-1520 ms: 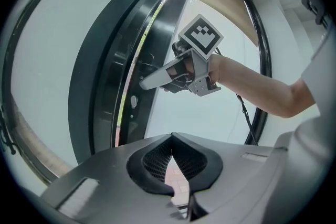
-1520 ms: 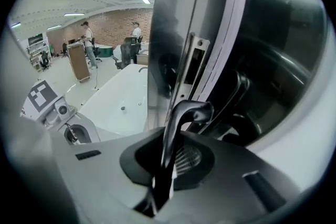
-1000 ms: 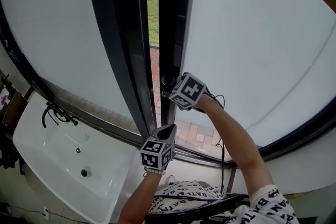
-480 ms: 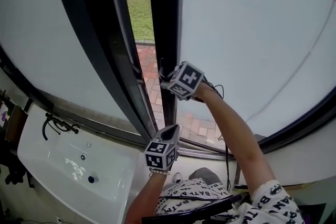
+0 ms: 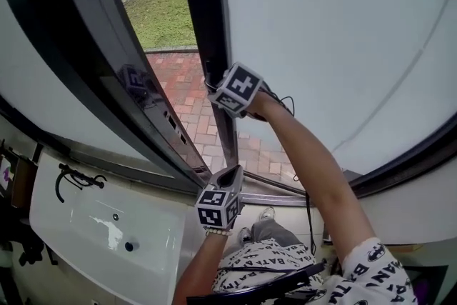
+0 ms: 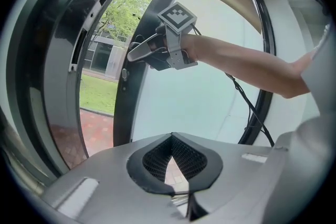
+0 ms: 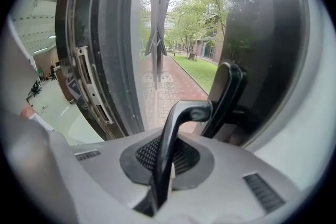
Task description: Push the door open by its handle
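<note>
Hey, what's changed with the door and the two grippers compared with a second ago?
The door has swung further open: the thin slit is now a wide gap showing grass and brick paving. The right gripper, shut on the door handle, has travelled outward with it. The left gripper stays low by the sill, shut and empty.
</note>
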Action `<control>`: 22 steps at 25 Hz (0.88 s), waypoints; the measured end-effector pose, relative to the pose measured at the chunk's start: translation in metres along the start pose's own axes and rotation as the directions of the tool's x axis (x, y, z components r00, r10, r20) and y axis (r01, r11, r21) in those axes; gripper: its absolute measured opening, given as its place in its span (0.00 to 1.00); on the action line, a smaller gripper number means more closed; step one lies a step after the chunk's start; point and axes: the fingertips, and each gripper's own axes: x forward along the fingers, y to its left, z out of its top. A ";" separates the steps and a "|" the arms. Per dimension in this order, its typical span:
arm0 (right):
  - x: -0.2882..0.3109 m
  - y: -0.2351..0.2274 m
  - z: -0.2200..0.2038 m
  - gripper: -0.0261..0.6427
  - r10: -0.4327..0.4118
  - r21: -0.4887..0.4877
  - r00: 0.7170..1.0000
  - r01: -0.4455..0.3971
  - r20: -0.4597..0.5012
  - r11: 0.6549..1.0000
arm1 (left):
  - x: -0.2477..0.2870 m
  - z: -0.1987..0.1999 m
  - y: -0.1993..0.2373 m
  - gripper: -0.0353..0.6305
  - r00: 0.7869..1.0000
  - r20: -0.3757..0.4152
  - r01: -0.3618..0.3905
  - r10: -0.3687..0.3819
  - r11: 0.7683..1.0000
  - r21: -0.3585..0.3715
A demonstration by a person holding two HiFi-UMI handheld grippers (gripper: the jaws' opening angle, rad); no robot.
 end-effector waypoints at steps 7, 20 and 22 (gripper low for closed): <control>0.004 -0.054 -0.004 0.06 -0.017 0.053 1.000 0.016 0.021 0.998 | 0.037 0.008 0.009 0.03 0.999 -0.016 -0.042 0.042 0.999 -0.009; 0.009 -0.169 -0.022 0.06 -0.090 0.168 0.996 0.087 0.010 0.982 | 0.117 0.044 0.029 0.03 0.996 0.006 -0.091 0.091 0.996 -0.010; 0.009 -0.188 -0.026 0.06 -0.104 0.187 0.995 0.100 0.009 0.977 | 0.126 0.045 0.031 0.03 0.995 0.009 -0.097 0.097 0.995 -0.015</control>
